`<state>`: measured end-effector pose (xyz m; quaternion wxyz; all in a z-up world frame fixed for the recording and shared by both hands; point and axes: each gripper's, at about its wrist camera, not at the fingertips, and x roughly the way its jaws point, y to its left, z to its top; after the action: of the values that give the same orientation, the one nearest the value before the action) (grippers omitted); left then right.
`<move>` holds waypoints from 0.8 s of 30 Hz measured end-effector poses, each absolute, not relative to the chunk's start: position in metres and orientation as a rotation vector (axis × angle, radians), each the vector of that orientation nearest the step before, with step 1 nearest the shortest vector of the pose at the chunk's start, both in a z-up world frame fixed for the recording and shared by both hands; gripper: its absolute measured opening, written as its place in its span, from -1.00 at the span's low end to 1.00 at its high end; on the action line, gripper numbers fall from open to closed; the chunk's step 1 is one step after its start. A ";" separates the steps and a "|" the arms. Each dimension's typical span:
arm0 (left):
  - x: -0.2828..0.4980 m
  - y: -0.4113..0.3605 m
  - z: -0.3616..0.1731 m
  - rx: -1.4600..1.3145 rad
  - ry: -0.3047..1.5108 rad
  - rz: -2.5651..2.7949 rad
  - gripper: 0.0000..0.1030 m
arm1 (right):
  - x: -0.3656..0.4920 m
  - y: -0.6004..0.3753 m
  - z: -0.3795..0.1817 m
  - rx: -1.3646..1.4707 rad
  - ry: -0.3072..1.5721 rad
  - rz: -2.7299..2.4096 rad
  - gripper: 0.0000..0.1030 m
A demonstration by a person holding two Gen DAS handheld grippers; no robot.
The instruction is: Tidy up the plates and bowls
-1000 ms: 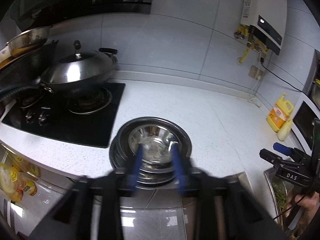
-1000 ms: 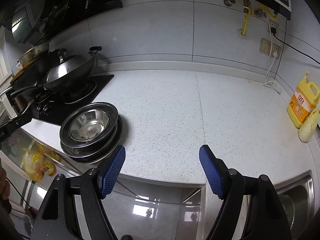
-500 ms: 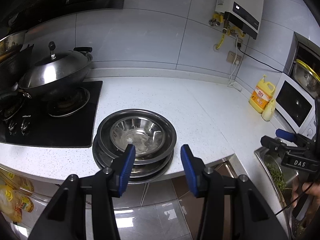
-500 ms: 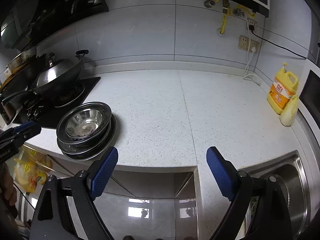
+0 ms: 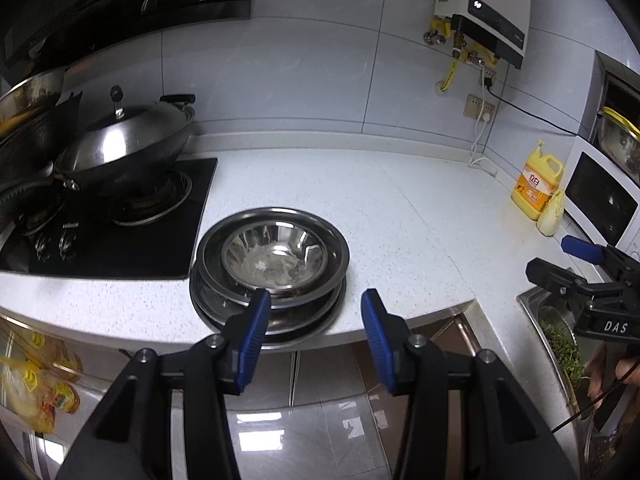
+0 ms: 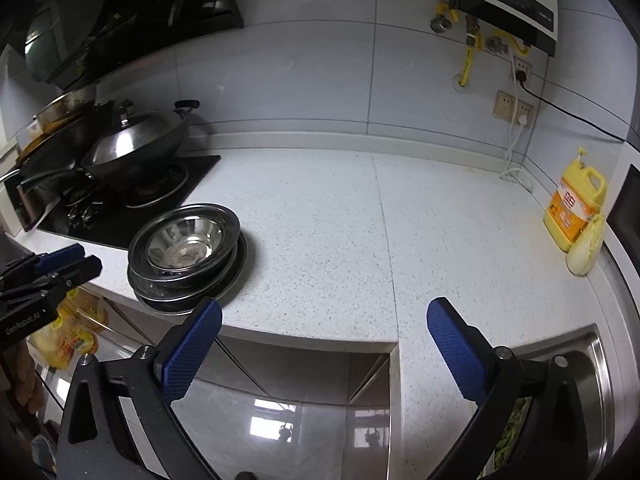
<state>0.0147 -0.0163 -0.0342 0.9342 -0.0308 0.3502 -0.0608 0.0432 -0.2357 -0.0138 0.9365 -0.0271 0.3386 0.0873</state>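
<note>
A stack of steel plates with a steel bowl (image 5: pixel 276 258) nested on top sits at the front edge of the white counter (image 5: pixel 400 220), next to the hob. The stack also shows in the right wrist view (image 6: pixel 186 256). My left gripper (image 5: pixel 312 320) is open and empty, held just in front of the stack, off the counter edge. My right gripper (image 6: pixel 324 340) is open wide and empty, in front of the counter to the right of the stack. Each gripper shows in the other's view: the right one (image 5: pixel 588 276) and the left one (image 6: pixel 52 268).
A black gas hob (image 5: pixel 104 224) with a lidded wok (image 5: pixel 124 140) is at the left. A yellow detergent bottle (image 6: pixel 576 204) and a cabbage (image 6: pixel 584 246) stand at the right by a microwave (image 5: pixel 600 196). A sink (image 6: pixel 576 392) holding greens lies at the front right.
My left gripper has opened and drawn back from the stack toward me. My right gripper has drifted back and slightly right, staying open.
</note>
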 end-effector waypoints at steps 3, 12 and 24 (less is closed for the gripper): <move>0.011 -0.020 -0.035 -0.092 0.723 -0.121 -0.12 | 0.043 -0.238 -0.015 -0.065 0.690 0.199 0.97; 0.004 -0.028 -0.029 -0.097 0.692 -0.110 -0.12 | 0.039 -0.251 -0.013 -0.068 0.687 0.208 0.97; 0.012 -0.025 -0.010 -0.030 0.608 -0.172 -0.12 | 0.036 -0.268 -0.007 -0.003 0.689 0.105 0.97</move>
<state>0.0122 -0.0252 -0.0100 0.9504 -0.0147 0.2990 -0.0846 0.0355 -0.2682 -0.0069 0.9400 -0.0016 0.3374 0.0512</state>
